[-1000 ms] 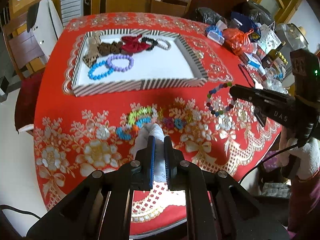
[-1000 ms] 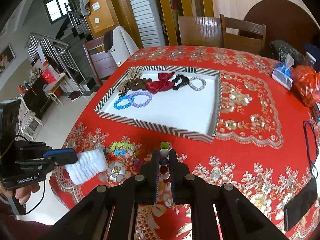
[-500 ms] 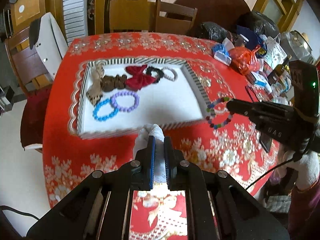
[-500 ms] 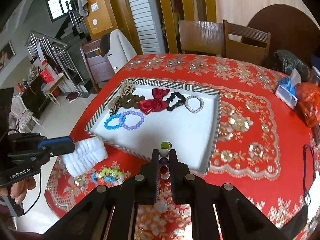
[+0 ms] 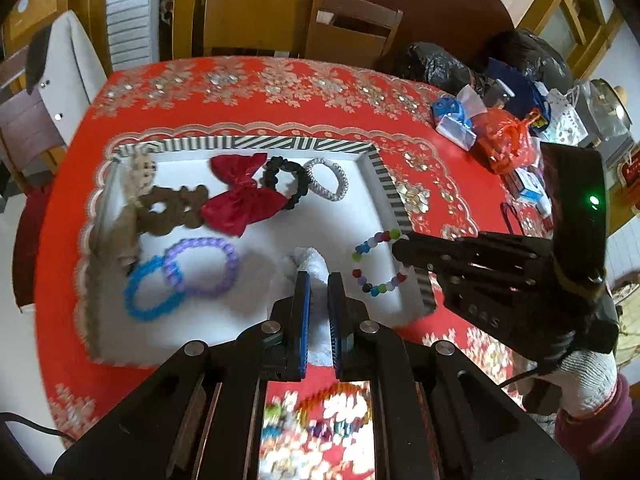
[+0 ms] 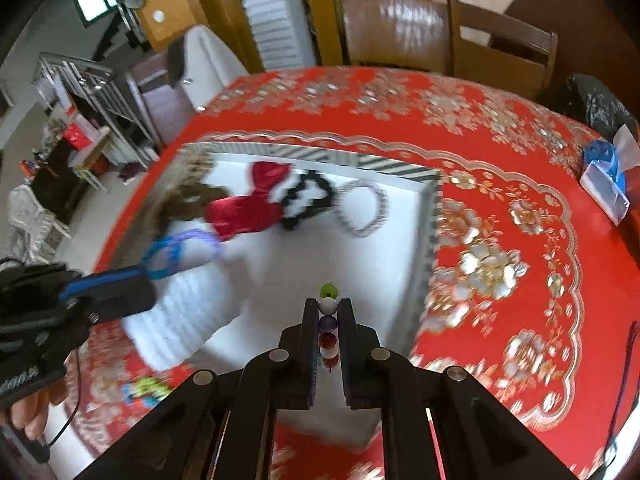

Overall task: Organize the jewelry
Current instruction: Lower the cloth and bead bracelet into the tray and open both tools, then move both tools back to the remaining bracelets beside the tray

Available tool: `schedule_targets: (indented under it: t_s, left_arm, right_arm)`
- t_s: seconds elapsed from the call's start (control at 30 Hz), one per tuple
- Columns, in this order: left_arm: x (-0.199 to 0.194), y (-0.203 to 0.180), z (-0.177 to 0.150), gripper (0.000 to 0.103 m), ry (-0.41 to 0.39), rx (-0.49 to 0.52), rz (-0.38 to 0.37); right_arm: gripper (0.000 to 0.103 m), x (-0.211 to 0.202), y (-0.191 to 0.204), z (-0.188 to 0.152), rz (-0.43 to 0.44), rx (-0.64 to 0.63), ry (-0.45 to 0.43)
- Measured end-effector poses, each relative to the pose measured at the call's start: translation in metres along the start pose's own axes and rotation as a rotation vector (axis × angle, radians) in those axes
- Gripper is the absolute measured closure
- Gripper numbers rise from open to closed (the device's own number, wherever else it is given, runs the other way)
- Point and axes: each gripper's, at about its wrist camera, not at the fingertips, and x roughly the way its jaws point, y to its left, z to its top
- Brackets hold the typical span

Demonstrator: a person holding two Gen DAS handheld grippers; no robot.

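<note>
Jewelry tray striped-rimmed, red floral tablecloth, wooden chairs behind

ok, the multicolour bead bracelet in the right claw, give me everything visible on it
The multicolour bead bracelet is a loop of small round beads, glossy like plastic or glass: green, white, purple, red, blue, pink, black. The right claw is shut on one stretch of it, with several beads stacked between the fingers and a green bead poking past the tips. The rest hangs as an open ring over the near right corner of the striped tray, above its white floor. Whether it touches the tray I cannot tell.
</note>
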Motion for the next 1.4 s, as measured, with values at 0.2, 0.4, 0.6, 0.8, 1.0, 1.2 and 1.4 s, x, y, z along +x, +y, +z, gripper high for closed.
schedule_targets:
  t_s: [0.2,0.4,0.6,0.8,1.0,1.2,1.4]
  left_arm:
    - [0.039,0.024,0.005,0.096,0.064,-0.080,0.040]
    - [0.059,0.043,0.005,0.096,0.093,-0.125,0.092]
    - [0.071,0.038,0.014,0.096,0.084,-0.126,0.104]
    - [0.074,0.036,0.018,0.096,0.081,-0.108,0.133]
    - [0.070,0.033,0.018,0.093,0.071,-0.096,0.145]
    - [0.054,0.028,0.015,0.055,0.041,-0.083,0.146]
    - [0.028,0.022,0.005,0.053,0.000,-0.064,0.190]
  right_arm:
    - [0.094,0.036,-0.019,0.026,-0.080,-0.049,0.025]
    - [0.094,0.054,-0.026,0.034,-0.111,-0.069,0.038]
    - [0.092,0.055,-0.029,0.037,-0.109,-0.049,0.030]
    - [0.077,0.048,-0.027,0.035,-0.081,-0.028,0.010]
    - [0.071,0.027,-0.022,0.028,-0.045,0.006,-0.025]
    - [0.066,-0.002,-0.018,0.010,-0.003,0.075,-0.066]
    - [0.063,-0.025,-0.002,-0.016,0.012,0.096,-0.083]
